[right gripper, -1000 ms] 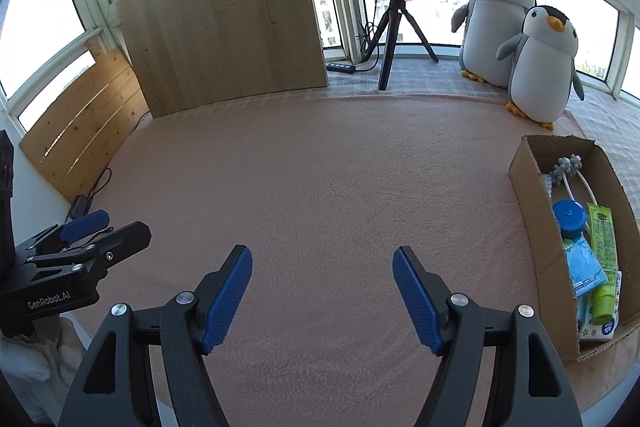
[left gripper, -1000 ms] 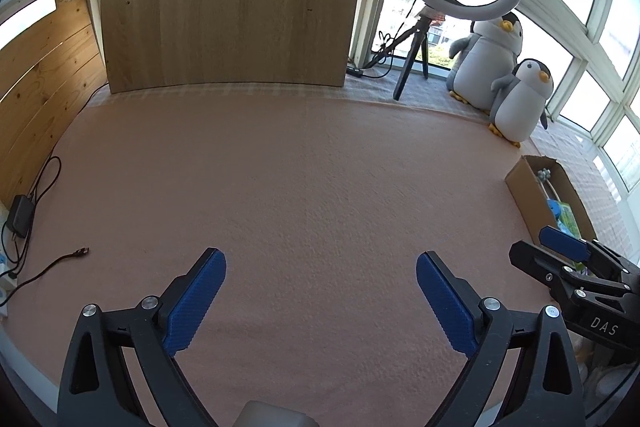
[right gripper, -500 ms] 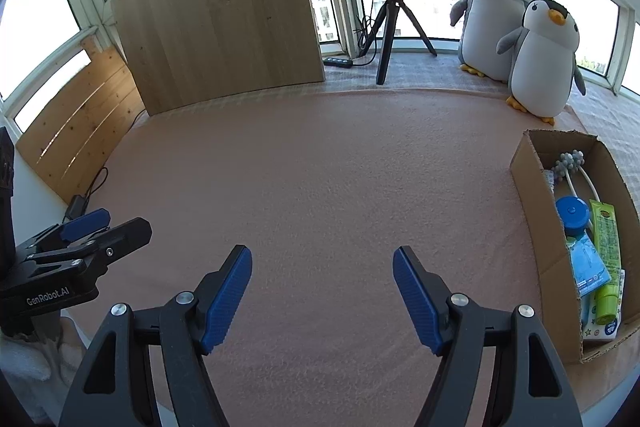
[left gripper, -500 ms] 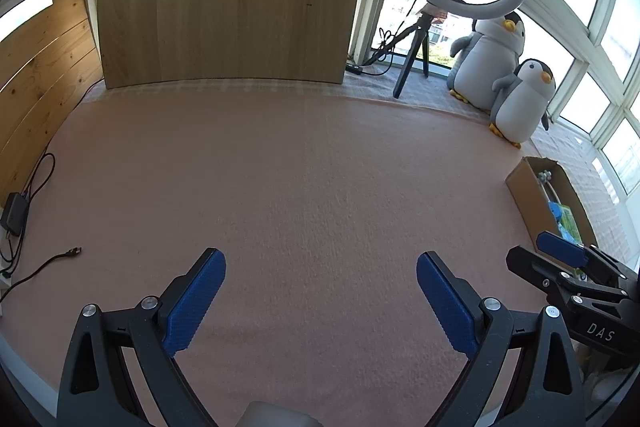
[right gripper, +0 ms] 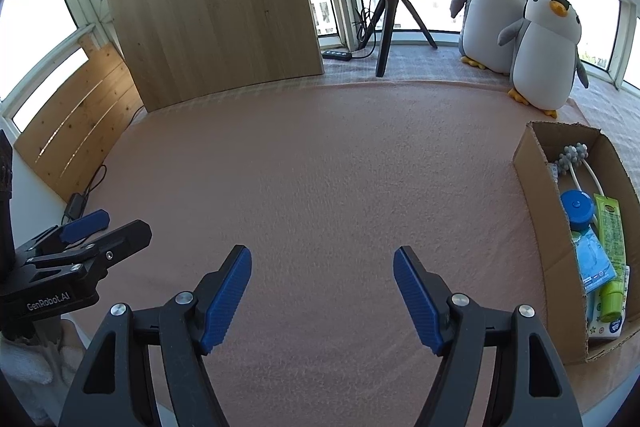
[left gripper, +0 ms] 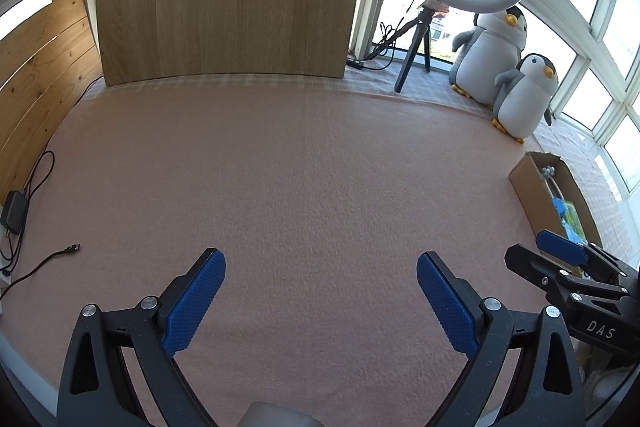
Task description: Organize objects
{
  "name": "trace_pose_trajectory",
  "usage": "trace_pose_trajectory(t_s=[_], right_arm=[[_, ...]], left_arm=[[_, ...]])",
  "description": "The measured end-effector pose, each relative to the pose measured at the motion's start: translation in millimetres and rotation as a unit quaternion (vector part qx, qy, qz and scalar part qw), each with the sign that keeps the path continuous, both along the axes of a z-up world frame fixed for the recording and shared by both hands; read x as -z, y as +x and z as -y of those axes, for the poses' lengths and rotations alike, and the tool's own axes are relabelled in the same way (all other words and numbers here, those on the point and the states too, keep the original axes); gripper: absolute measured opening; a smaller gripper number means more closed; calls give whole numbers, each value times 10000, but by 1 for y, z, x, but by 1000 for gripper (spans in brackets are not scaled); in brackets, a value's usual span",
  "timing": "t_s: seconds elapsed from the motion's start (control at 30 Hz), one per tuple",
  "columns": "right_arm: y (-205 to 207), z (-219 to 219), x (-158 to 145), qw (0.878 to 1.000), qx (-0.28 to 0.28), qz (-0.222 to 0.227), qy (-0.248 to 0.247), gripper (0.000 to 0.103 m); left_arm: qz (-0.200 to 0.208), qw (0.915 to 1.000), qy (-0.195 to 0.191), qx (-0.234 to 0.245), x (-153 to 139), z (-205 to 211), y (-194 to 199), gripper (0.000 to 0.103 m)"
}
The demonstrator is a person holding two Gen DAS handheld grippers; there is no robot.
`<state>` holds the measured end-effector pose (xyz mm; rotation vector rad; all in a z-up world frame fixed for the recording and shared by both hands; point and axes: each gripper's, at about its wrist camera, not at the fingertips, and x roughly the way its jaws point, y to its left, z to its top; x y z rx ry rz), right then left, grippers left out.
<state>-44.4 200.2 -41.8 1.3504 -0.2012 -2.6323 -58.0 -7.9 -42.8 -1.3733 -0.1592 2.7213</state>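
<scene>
A cardboard box lies at the right edge of the pink mat. Inside it are a blue-capped jar, a green tube, a light blue packet and a white massager with grey balls. The box also shows at the right in the left wrist view. My left gripper hangs open above bare mat, nothing between its blue pads. My right gripper is open too, left of the box. Each gripper appears from the side in the other's view: the right gripper and the left gripper.
Two plush penguins sit at the back right. A ring light on a tripod and a power strip stand at the back. Wooden boards lean along the back and left. A charger with cables lies at the mat's left edge.
Both grippers have drawn back and risen slightly, so the views tilt a little; both stay open. Nothing on the mat or in the box has moved.
</scene>
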Motion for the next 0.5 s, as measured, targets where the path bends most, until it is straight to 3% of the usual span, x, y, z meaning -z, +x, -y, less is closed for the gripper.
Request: trace_pose_trajectory(t_s=[0.5], right_arm=[[-2,0,2,10000,16,29,10,71]], left_arm=[[18,10000,-30,12,3,-2,-2,99]])
